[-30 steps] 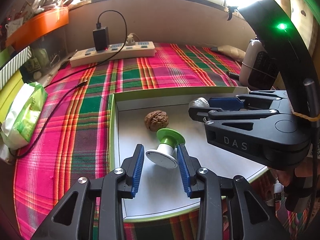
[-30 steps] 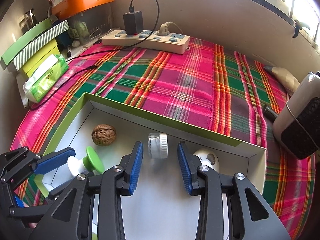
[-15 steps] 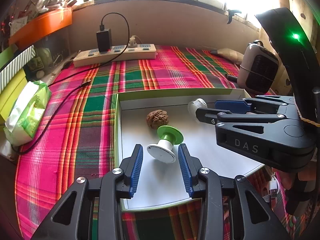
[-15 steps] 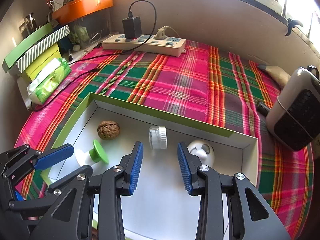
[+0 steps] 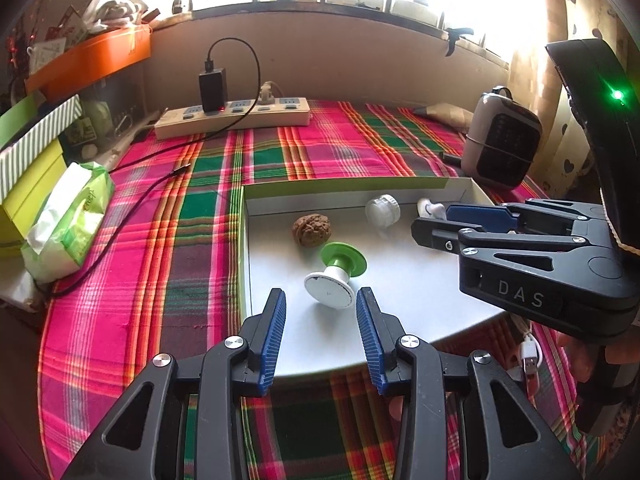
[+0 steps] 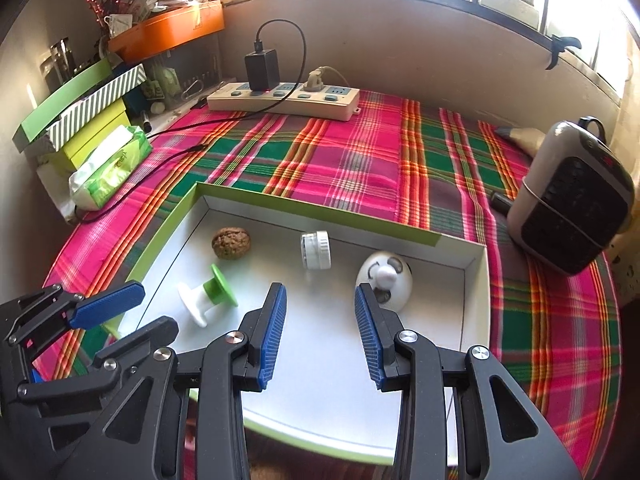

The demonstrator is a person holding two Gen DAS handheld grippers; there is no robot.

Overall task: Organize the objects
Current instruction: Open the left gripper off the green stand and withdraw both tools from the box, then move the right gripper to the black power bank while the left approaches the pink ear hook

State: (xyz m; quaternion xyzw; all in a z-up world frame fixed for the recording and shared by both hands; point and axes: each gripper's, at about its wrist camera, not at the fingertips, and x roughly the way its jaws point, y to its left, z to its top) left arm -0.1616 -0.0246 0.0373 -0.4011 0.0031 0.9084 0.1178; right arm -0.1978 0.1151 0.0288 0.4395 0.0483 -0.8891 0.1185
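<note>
We take the shallow white tray, a cardboard box lid with a lime-green rim, as our landmark; it lies on a woven plaid cloth of pink, green and orange. Inside it, toward its far left corner, rests a wrinkled brown walnut. Just nearer than the walnut lies a plastic spool on its side, with one green flange and one white flange. Along the tray's far wall a small ribbed clear jar with a white cap lies on its side. Toward the tray's far right corner sits a smooth white egg-shaped toy with a round knob.

We see the left gripper above the tray's near left part, its ribbed blue pads apart and empty, the spool's white flange just beyond their tips. The right gripper hangs over the tray's near middle, jaws likewise parted and holding nothing.

Beyond the tray's far edge lies a cream power strip with a black charger; to the tray's right stands a rounded heater.
</note>
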